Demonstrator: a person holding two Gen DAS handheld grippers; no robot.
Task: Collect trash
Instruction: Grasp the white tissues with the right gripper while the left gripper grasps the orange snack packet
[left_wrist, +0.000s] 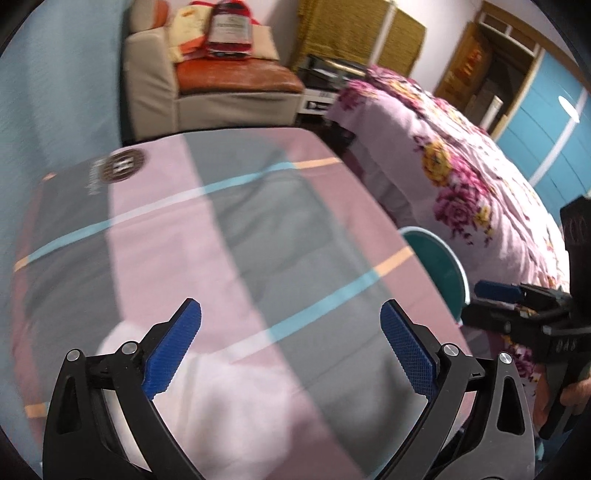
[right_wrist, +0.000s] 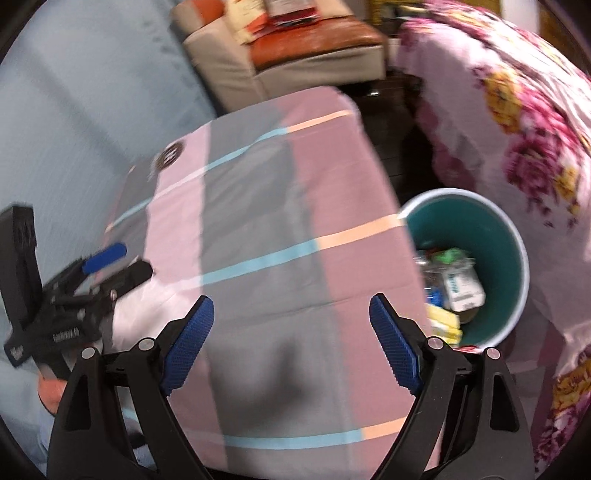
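A white crumpled tissue (left_wrist: 207, 384) lies on the pink and grey checked tablecloth (left_wrist: 258, 206), just ahead of my left gripper (left_wrist: 290, 350), which is open and empty above it. The tissue also shows in the right wrist view (right_wrist: 136, 314), under the left gripper (right_wrist: 107, 266). My right gripper (right_wrist: 291, 343) is open and empty over the table's near side. A teal bin (right_wrist: 498, 236) with a white rim stands on the floor right of the table and holds several pieces of trash (right_wrist: 458, 288). The bin's rim shows in the left wrist view (left_wrist: 439, 258).
A bed with a floral cover (left_wrist: 461, 177) stands right of the table and close behind the bin. A beige sofa with orange cushion (left_wrist: 236, 77) stands beyond the table. A dark book or box (left_wrist: 70, 206) lies at the table's far left.
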